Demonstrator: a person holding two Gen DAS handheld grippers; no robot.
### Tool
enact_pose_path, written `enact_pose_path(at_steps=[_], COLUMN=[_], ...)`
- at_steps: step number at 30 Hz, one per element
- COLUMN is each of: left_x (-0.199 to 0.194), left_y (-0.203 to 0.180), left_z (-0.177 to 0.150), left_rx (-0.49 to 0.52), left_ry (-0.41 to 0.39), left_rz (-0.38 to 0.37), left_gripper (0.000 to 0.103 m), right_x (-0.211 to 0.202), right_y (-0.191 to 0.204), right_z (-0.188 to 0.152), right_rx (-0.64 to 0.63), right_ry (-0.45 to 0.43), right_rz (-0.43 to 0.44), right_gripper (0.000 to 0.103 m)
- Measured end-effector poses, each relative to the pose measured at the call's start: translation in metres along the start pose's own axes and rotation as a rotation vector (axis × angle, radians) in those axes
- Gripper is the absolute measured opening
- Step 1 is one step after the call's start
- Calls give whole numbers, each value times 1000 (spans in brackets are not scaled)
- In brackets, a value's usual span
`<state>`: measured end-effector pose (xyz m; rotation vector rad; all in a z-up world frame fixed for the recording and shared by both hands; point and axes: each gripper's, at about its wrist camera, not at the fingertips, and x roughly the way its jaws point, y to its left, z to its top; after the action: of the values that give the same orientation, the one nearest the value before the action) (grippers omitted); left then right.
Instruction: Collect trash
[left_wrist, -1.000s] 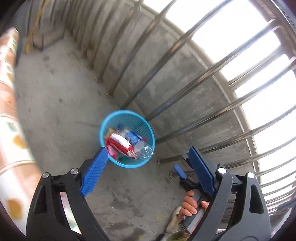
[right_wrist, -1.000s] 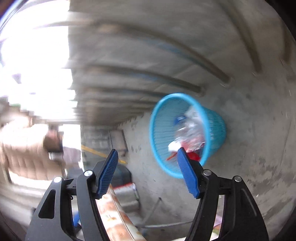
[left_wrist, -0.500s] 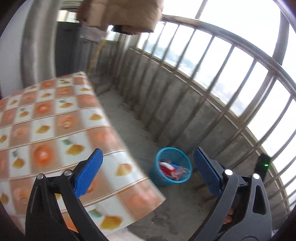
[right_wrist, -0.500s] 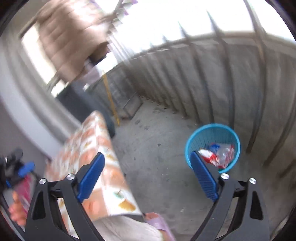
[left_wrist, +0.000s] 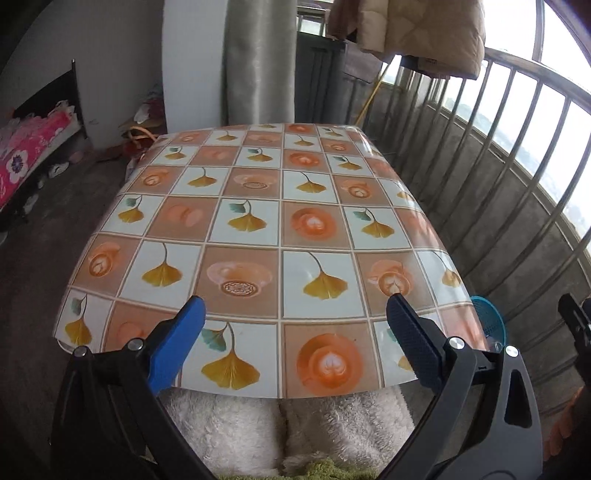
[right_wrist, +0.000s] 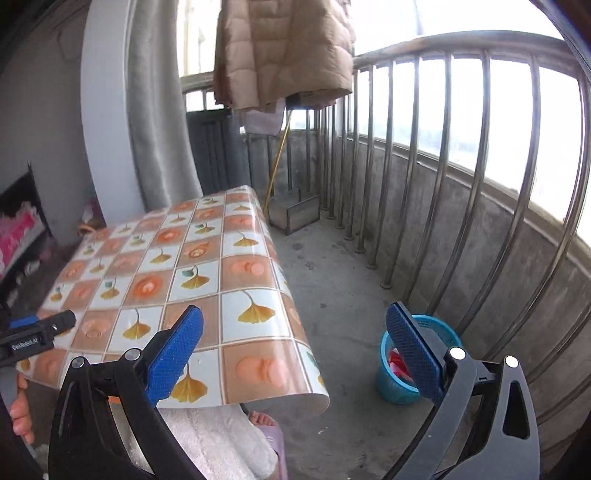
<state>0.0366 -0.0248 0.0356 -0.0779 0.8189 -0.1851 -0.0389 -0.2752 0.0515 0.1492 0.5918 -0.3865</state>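
Note:
My left gripper is open and empty, and hangs over the near edge of a table covered with a leaf-and-cup patterned oilcloth. No trash shows on the tabletop. My right gripper is also open and empty, above the table's right corner. On the concrete floor to the right of the table, near the railing, stands a blue mesh basket. A red wrapper lies inside it. In the left wrist view only the rim of the basket shows past the table edge.
A steel railing on a low concrete wall curves along the right. A tan padded jacket hangs at the back. A small box sits on the floor by the far railing. The person's white fleecy legs and slippered foot are below.
Both views have swung up and away from the basket towards the table. The basket has shrunk to the right side. The right gripper's jaws have spread wider, and its view has rolled upright.

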Motion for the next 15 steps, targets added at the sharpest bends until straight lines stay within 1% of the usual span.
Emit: enact_pose_path(at_steps=[3,4,6,9,12,15], left_x=[-15,-17,-18,-16,-8,-1], left_y=[6,6,4,-3,-11,-20], left_z=[-3,-3,-6,-12,-20,-26], left_rx=[-32,-46,-55,-34,-6,31], left_ry=[-48,-60,-65,-37,0,39], left_rz=[-49,-39,9,34,52,68], left_gripper=[94,94,94,94,94,94], right_x=[5,7,9,10,13,20], right_y=[16,20,23,26,25,23], right_z=[-7,-9,-16,-24,-30,-38], right_rx=[-28,-37,-45,-47,-23,-11], right_ry=[58,75,100,129,169,212], right_rz=[-40,-44,-75,-64,-51,-69], right_gripper=[97,97,97,97,97,97])
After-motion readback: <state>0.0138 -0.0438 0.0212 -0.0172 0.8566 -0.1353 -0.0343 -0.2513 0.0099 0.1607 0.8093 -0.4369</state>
